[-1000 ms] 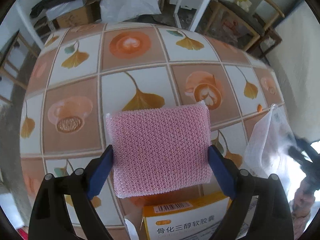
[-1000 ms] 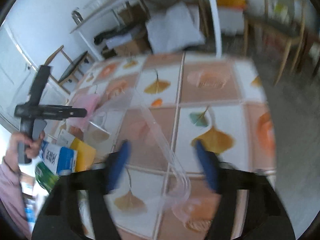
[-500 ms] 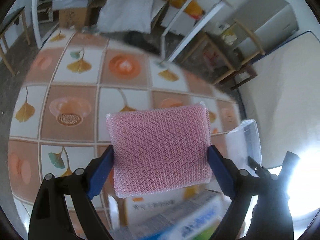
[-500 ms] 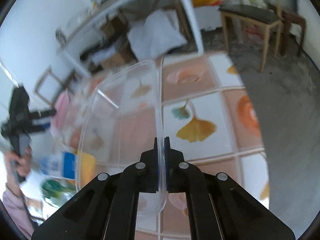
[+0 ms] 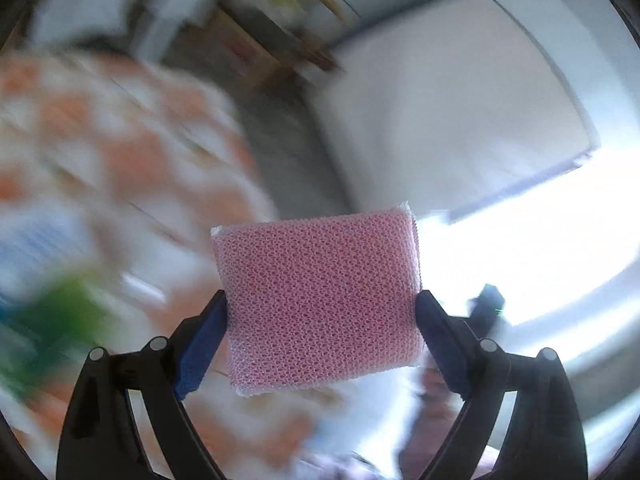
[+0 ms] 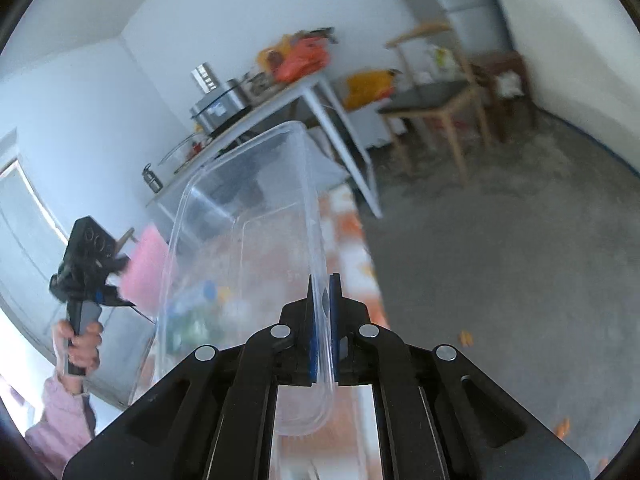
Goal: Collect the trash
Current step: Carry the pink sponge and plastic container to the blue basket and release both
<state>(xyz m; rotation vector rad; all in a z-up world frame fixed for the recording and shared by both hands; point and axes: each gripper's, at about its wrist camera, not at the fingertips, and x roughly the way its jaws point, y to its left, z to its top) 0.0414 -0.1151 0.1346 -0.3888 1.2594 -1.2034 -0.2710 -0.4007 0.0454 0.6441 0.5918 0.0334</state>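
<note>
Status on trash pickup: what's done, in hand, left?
Done: both picks. In hand: left gripper clamps the pink sponge; right gripper pinches the clear plastic container by its rim. Left: neither dropped yet; blurred boxes remain on the table.

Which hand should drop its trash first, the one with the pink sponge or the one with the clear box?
Probably the left. Its hand-held gripper holds the sponge by both side edges, flat and free. The right hand-held gripper only pinches the box by its thin wall, and that open box could catch the sponge.
</note>
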